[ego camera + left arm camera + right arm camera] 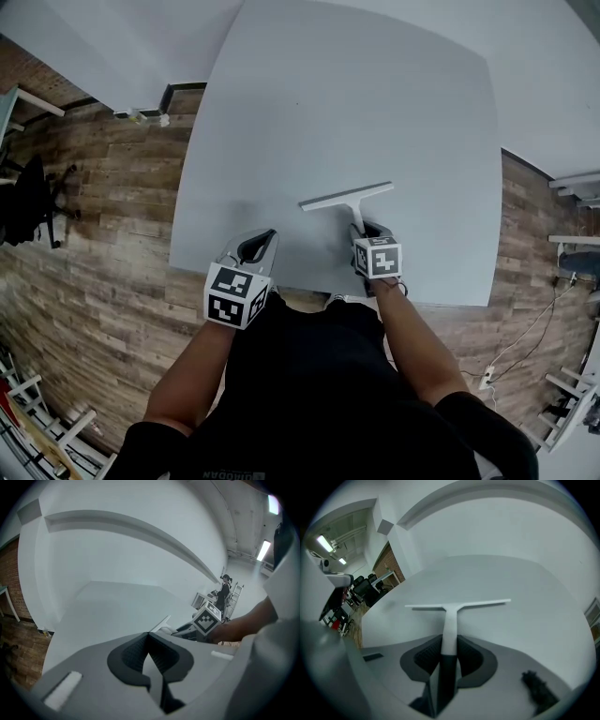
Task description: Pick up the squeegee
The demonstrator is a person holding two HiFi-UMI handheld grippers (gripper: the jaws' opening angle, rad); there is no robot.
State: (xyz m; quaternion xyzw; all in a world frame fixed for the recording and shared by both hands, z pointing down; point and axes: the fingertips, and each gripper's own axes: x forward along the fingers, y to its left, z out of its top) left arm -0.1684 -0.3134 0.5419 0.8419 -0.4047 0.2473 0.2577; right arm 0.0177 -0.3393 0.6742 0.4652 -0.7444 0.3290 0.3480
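Note:
A white T-shaped squeegee [348, 196] lies flat on the white table [347, 94], blade away from me and handle pointing toward me. My right gripper [362, 231] comes at it from the near side. In the right gripper view the squeegee's handle [450, 620] runs straight between the jaws and both pads sit against it; my right gripper [449, 641] is shut on it. My left gripper [268, 234] hovers over the table's near edge, left of the squeegee, and holds nothing. Seen from its own camera, my left gripper [148, 637] has its jaws together.
The table's front edge [309, 290] runs just under both grippers, with wooden floor [103, 244] to the left. A dark office chair [28, 202] stands far left. In the left gripper view, my right gripper's marker cube [206, 619] shows at the right, a person far behind it.

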